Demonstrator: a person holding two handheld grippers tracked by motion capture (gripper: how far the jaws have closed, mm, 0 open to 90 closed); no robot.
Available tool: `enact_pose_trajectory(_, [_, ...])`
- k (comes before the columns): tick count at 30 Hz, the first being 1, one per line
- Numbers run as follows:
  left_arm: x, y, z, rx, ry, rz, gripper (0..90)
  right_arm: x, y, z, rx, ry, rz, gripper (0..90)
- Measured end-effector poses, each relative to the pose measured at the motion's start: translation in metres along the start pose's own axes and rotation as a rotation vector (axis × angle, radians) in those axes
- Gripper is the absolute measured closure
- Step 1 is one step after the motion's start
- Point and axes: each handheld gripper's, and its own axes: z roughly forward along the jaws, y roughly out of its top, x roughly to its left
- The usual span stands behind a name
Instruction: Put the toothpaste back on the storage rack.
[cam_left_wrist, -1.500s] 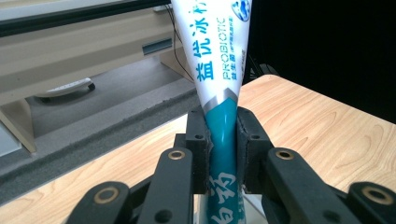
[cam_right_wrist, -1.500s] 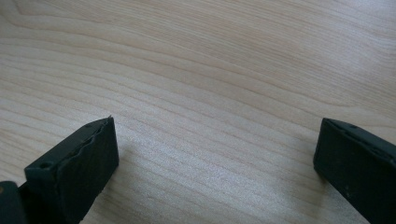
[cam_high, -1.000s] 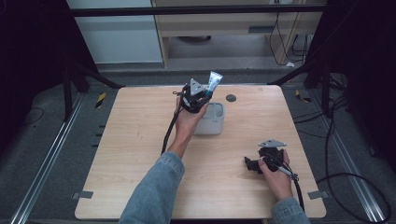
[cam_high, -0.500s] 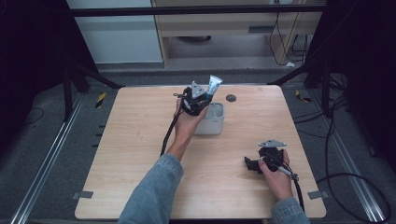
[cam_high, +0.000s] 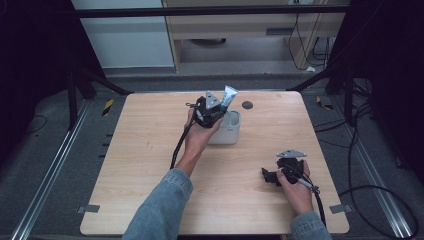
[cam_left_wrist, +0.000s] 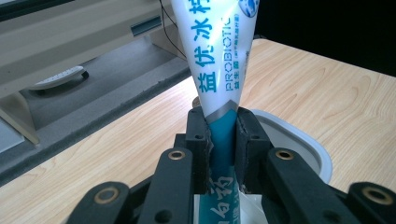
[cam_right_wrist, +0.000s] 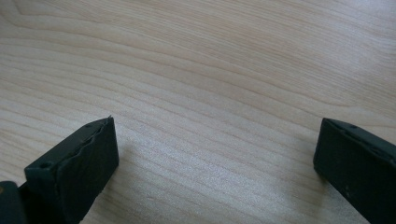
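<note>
Two grippers are at work over the wooden table (cam_high: 150, 165). In the high view the left gripper (cam_high: 209, 111) sits just above the middle of the frame, held by a hand whose denim sleeve (cam_high: 160, 210) comes up from the bottom edge. Its jaws are pinched on a white and teal toothpaste tube (cam_high: 228, 95), which leans up and to the right. In the left gripper view the tube (cam_left_wrist: 219, 70) rises from between the two black jaws, clamped at its teal lower part, with its white printed body widening toward the top of the frame. Directly beneath and behind it lies a white rounded container (cam_left_wrist: 299, 140); in the high view this container (cam_high: 231, 131) sits on the table touching the right of the left hand. The right gripper (cam_high: 280, 172) rests in the lower right of the high view, well apart from the tube. In the right gripper view its jaws stand spread wide over bare wood, with nothing between them.
</note>
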Motion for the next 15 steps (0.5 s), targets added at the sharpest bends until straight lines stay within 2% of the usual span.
enact_pose_trajectory(8, [0.0004,-0.0051,0.0019,0.039,-0.004,-0.005,77.4,-0.0001,0.0000,0.0000,0.001,-0.001,-0.002,0.4])
enact_pose_trajectory(15, [-0.0005,-0.0068,0.0032,0.054,-0.008,-0.008,77.4,0.0000,-0.0001,0.0002,-0.001,0.000,-0.001,0.4])
